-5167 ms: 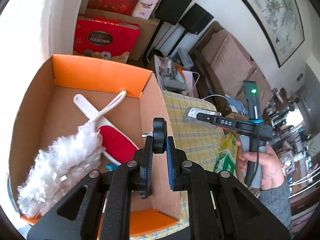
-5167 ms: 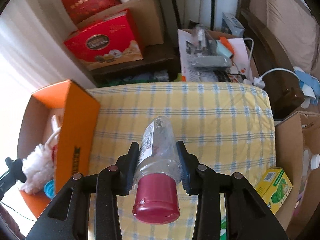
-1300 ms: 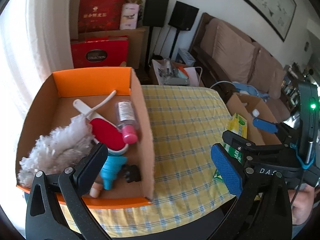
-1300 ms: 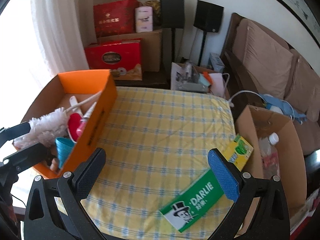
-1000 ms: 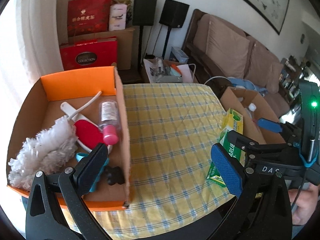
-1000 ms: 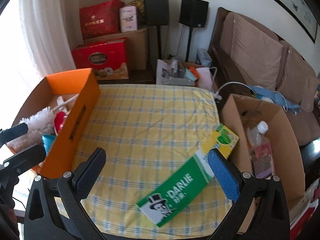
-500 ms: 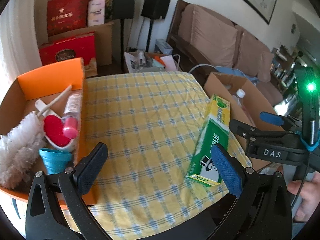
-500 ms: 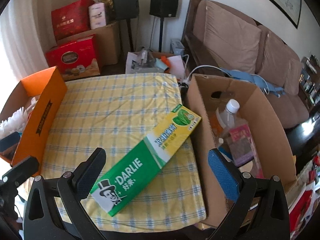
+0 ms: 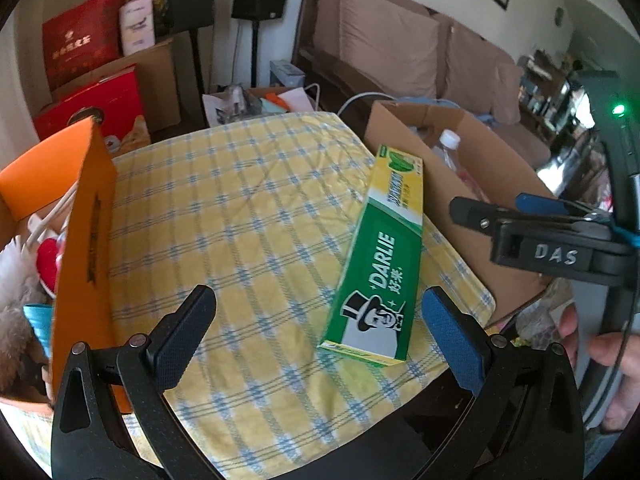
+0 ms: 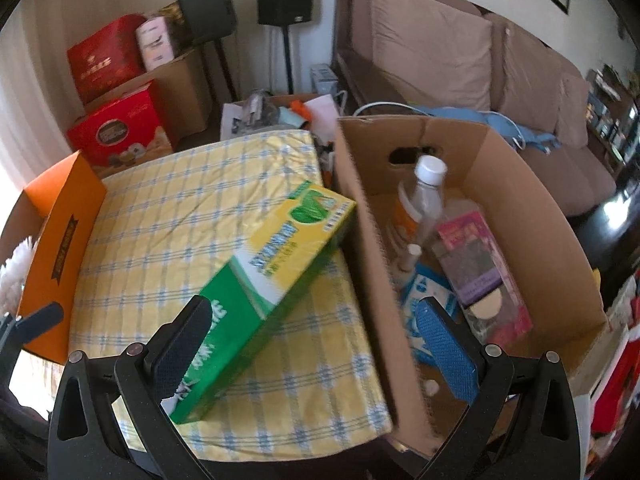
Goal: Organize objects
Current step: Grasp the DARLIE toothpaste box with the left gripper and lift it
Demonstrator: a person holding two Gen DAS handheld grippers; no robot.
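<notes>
Both tools have swung right, away from the orange box (image 9: 86, 216) and toward the toothpaste carton (image 9: 380, 264) and the brown box (image 10: 516, 216). Five seconds ago the right tool held a pink-capped bottle and the left a small black knob. Both now lie in the orange box, so that sorting step looks done and the next item is being lined up.

Nearest in the right wrist view, the right tool (image 10: 316, 344) is wide open and empty. Its dark pad overlaps the near end of the carton and its blue pad hangs over the brown box's near corner. It points forward and down, astride the box wall. Whether it is meant for the carton or for something inside the box, I cannot tell.

The left tool (image 9: 320, 336) is likewise fully open and holds nothing, low over the bench's (image 9: 224, 216) near edge.

The carton lies flat on the checked cloth, its far end touching the brown box. Inside that box stand a clear bottle (image 10: 426, 196) and a pink packet (image 10: 480, 264).
</notes>
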